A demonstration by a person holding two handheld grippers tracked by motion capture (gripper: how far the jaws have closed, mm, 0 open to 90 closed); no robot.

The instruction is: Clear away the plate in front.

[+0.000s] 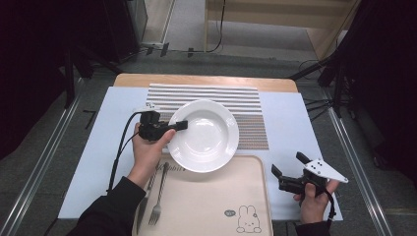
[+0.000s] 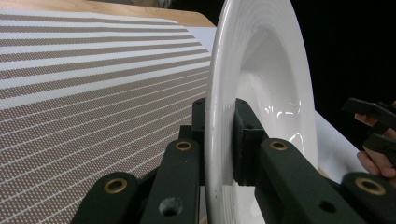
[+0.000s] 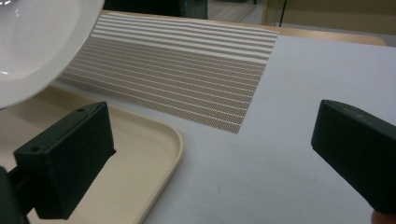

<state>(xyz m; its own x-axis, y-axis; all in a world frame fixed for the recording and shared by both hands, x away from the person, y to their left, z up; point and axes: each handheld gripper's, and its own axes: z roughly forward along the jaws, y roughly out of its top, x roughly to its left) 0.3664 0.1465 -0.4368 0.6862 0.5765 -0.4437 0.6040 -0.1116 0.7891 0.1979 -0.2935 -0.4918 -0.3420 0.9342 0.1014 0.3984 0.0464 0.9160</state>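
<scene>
Between the fingers [image 2: 250, 140] of the left gripper [image 1: 179, 125], clenched from both sides on the left rim of a white plate [image 1: 204, 135], with no gap to see in the left gripper view. Held a little tilted and seemingly off the surface, over the near edge of the striped placemat [image 1: 246, 101] and the far edge of the beige tray [image 1: 211, 206]. Looks like the carrying step, probably from tray to placemat, though cannot tell the direction for sure. Calls next for keeping the grip firm, bringing the plate level over the middle of the placemat and lowering it flat before letting go; gripped at one side only, so may sag or swing. Off to the right, fingers of the right gripper [image 1: 288, 163] spread wide and grasping nothing, hovering low over the white counter [image 1: 290, 123] beside the tray. Hard to make out: whether the plate's underside touches the tray, hidden by the plate itself; also a fork [image 1: 157, 206] and something thin beside it at the tray's left edge, partly covered by the left forearm.
</scene>
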